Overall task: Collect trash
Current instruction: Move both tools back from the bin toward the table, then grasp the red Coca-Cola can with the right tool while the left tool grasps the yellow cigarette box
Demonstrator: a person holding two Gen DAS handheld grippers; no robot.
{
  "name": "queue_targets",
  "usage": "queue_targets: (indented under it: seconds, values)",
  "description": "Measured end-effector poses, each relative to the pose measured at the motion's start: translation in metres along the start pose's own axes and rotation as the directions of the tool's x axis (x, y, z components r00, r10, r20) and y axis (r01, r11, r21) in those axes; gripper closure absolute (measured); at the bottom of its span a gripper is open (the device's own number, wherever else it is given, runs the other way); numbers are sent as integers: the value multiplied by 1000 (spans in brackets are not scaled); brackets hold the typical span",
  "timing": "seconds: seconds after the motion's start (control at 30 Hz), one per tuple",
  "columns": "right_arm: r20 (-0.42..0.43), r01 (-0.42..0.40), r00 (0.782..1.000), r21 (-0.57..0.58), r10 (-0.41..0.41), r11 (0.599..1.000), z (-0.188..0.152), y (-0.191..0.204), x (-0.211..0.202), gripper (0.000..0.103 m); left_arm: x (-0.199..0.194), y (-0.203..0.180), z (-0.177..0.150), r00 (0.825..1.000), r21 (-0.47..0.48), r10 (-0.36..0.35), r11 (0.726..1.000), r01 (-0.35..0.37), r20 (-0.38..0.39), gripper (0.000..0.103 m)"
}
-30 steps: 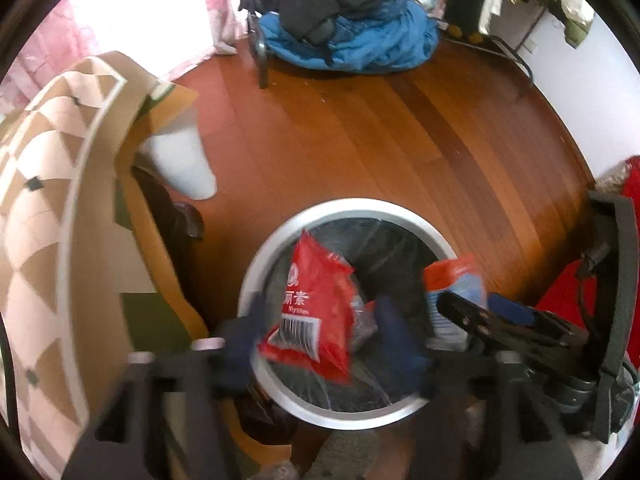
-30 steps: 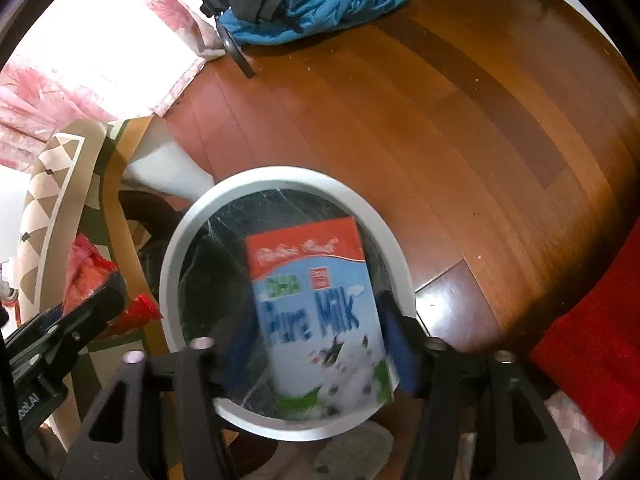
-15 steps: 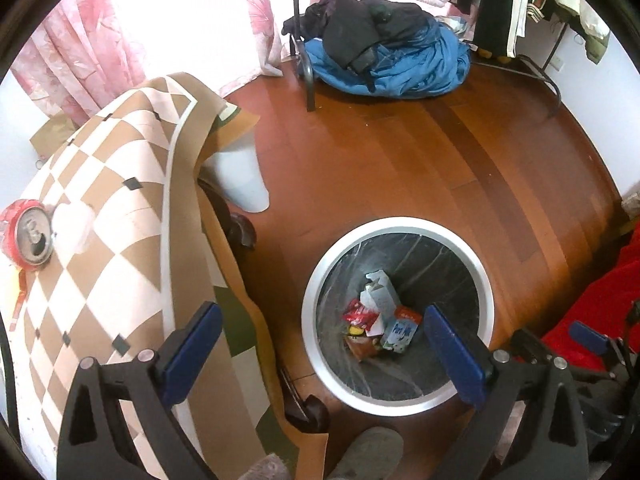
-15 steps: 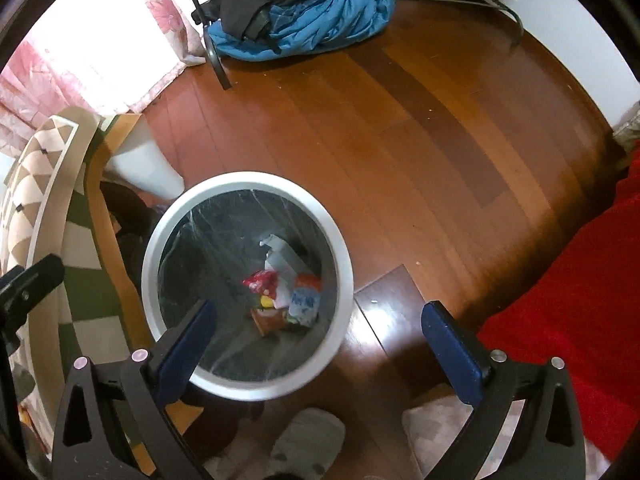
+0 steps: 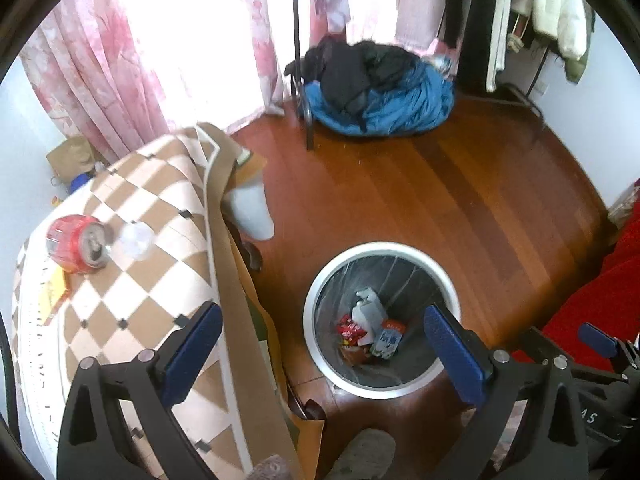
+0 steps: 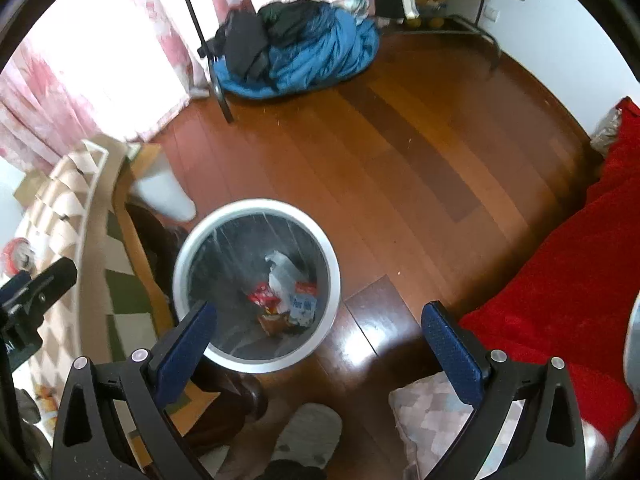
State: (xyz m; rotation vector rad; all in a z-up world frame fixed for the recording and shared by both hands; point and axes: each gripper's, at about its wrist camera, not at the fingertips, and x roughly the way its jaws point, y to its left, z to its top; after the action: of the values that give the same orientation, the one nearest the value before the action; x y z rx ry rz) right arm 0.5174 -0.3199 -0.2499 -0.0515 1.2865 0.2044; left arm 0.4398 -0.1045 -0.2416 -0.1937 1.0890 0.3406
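A round white-rimmed trash bin [image 5: 316, 296] with a dark liner stands on the wood floor; it also shows in the right wrist view [image 6: 328, 248]. In it lie a red snack packet [image 5: 352, 330], a blue-and-white milk carton [image 5: 387, 340] and a pale wrapper [image 5: 368, 306]. My left gripper [image 5: 320, 340] is open and empty, high above the bin and table edge. My right gripper [image 6: 318, 334] is open and empty above the bin's near rim. A crushed red can [image 5: 76, 242] and a clear plastic lid [image 5: 134, 240] lie on the checkered table.
The checkered tablecloth table [image 5: 132, 312] is at the left, its cloth hanging beside the bin. A blue and black clothes pile [image 5: 372, 92] and a rack pole lie at the back. A red blanket [image 6: 560, 280] is at the right. Slippers sit by the bin.
Both grippers opened and dropped the red packet and the milk carton into the bin, then rose away from it. The table with the can has come into the left view.
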Motion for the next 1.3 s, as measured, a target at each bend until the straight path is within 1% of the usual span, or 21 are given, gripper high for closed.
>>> queue_targets:
  seconds: [0.1, 0.23, 0.33, 0.37, 0.4, 0.43, 0.5, 0.57, 0.63, 0.7, 0.77, 0.8, 0.83, 0.9, 0.93, 1.0, 1.03, 1.07, 1.13, 1.23, 1.3]
  values:
    - [46, -27, 999, 17, 26, 999, 1, 0, -34, 0, -27, 6, 0, 999, -16, -3, 1000, 4, 38, 0]
    - [98, -94, 991, 0, 93, 996, 3, 10, -75, 0, -68, 30, -1, 995, -65, -14, 998, 21, 97, 0]
    - [132, -163, 977, -52, 169, 985, 1, 33, -107, 0, -99, 62, -6, 989, -115, 22, 993, -5, 144, 0]
    - [133, -182, 972, -76, 191, 980, 0, 45, -114, 0, -108, 81, -9, 988, -146, 43, 989, -21, 148, 0]
    - [133, -207, 967, -97, 219, 974, -2, 56, -120, 4, -112, 96, -12, 987, -168, 57, 985, -31, 148, 0]
    - [125, -224, 963, -115, 238, 968, -2, 68, -122, 15, -115, 111, -16, 987, -189, 75, 981, -46, 145, 0]
    - [87, -268, 955, -169, 285, 949, -6, 104, -124, 26, -119, 151, -26, 981, -240, 146, 964, -113, 125, 0]
    - [55, -302, 946, -221, 321, 927, -11, 142, -121, 26, -116, 192, -38, 968, -288, 232, 937, -196, 95, 0]
    - [19, -333, 936, -277, 351, 901, -14, 184, -116, 26, -109, 227, -51, 950, -328, 307, 904, -273, 55, 0]
    - [-32, -359, 928, -355, 372, 863, -16, 240, -106, 26, -95, 269, -65, 927, -374, 374, 861, -345, 7, 0]
    - [-74, -362, 927, -428, 368, 828, -19, 288, -94, 26, -75, 308, -80, 911, -409, 408, 823, -395, -60, 0]
    - [-88, -360, 928, -464, 362, 809, -21, 312, -88, 25, -68, 322, -88, 907, -424, 414, 809, -407, -80, 0]
    - [-119, -357, 930, -517, 347, 778, -21, 344, -77, 25, -56, 339, -94, 901, -436, 420, 794, -423, -111, 0]
    - [-143, -329, 942, -585, 305, 741, -18, 390, -62, 22, -36, 361, -99, 895, -442, 421, 780, -442, -151, 0]
    - [-164, -316, 947, -637, 276, 703, -17, 419, -51, 19, -23, 373, -101, 891, -442, 420, 776, -450, -170, 0]
    - [-176, -272, 962, -711, 211, 648, -14, 460, -34, 15, -6, 386, -102, 886, -431, 419, 775, -463, -199, 0]
    - [-188, -248, 969, -758, 162, 604, -12, 488, -21, 14, 4, 393, -102, 888, -425, 410, 780, -459, -207, 0]
    - [-193, -236, 972, -784, 137, 575, -10, 504, -13, 14, 9, 398, -102, 890, -421, 405, 784, -456, -210, 0]
    - [-191, -207, 978, -841, 84, 499, -6, 537, 5, 13, 24, 406, -100, 893, -404, 392, 797, -449, -220, 0]
    - [-205, -189, 979, -903, -1, 386, -7, 570, 30, 13, 36, 413, -95, 901, -387, 370, 814, -432, -228, 0]
    - [-208, -182, 977, -925, -42, 334, -9, 584, 44, 13, 39, 414, -93, 911, -388, 352, 825, -411, -216, 0]
